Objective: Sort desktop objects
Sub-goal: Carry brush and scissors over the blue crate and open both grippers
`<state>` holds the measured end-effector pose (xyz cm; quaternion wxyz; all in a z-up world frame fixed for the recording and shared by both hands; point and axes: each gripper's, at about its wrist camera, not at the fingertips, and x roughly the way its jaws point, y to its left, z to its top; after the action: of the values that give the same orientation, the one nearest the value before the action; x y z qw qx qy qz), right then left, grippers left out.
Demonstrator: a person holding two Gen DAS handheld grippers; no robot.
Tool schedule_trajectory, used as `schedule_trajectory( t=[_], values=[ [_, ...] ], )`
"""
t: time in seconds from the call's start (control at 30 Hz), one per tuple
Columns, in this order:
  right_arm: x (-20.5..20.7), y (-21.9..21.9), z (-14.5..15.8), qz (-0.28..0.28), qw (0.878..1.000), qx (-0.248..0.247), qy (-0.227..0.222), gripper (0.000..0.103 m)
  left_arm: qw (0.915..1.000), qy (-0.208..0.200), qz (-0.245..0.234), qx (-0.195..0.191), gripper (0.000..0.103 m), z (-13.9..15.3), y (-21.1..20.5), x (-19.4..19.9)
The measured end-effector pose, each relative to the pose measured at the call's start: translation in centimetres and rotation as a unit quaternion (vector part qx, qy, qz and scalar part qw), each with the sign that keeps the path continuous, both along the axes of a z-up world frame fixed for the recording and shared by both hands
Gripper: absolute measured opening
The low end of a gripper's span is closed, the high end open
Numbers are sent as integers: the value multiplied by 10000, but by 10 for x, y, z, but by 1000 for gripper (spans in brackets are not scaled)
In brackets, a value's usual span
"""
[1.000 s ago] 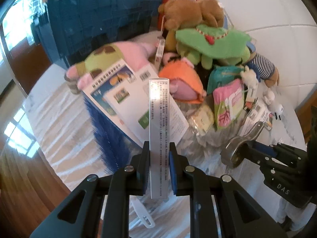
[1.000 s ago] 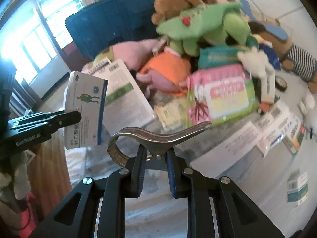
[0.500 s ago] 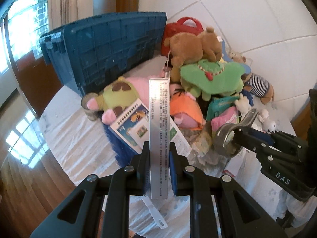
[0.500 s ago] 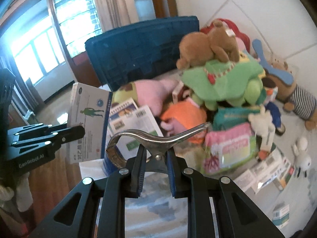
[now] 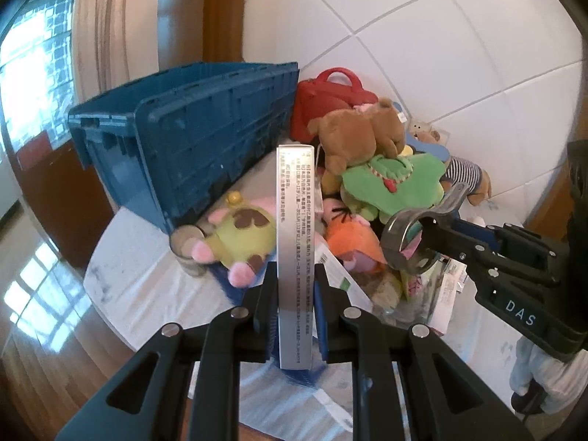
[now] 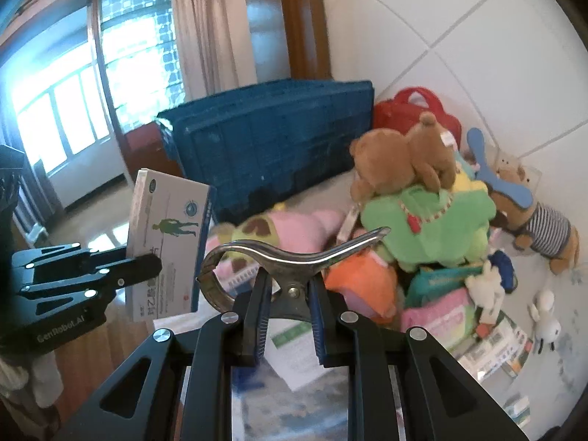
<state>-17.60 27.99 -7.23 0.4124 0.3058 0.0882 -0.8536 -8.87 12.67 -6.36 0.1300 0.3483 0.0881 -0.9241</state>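
Note:
My left gripper [image 5: 296,308] is shut on a flat medicine box [image 5: 295,246], held edge-on and upright above the table; from the right wrist view the same medicine box [image 6: 167,242] shows its white face with a green figure. My right gripper [image 6: 288,310] is shut on a metal spring clamp [image 6: 290,257], its ring end to the left; in the left wrist view that clamp [image 5: 415,235] hangs at the right. Both are lifted above a heap of plush toys [image 5: 389,180] on the white-covered table [image 5: 128,257].
A blue plastic crate [image 5: 191,150] lies on its side at the back left, a red bag [image 5: 330,99] behind the toys. A glass jar [image 5: 187,253], paper leaflets [image 6: 297,356], small boxes [image 6: 492,349] and pink packets [image 6: 441,319] litter the table. The tiled wall stands behind, wooden floor to the left.
Both grippers have risen and drawn back from the heap, each keeping its object; the toys and crate look smaller and lower, and more wall and window shows.

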Motion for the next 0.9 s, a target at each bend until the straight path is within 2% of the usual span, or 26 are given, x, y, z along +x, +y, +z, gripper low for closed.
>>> schedule_trajectory(
  t=[0.27, 0.47, 0.7, 0.9],
  values=[
    [-3, -40, 17, -103, 9998, -50, 168, 20, 9998, 169, -93, 8, 17, 13, -40, -10],
    [-27, -73, 34, 44, 9992, -153, 371, 20, 9991, 410, -45, -114, 17, 34, -65, -31],
    [-54, -120, 73, 251, 9963, -360, 743, 20, 9953, 911, 204, -272, 17, 80, -108, -49],
    [-68, -182, 104, 424, 9926, -494, 1022, 20, 9907, 1223, 345, -479, 17, 116, -173, -70]
  ],
)
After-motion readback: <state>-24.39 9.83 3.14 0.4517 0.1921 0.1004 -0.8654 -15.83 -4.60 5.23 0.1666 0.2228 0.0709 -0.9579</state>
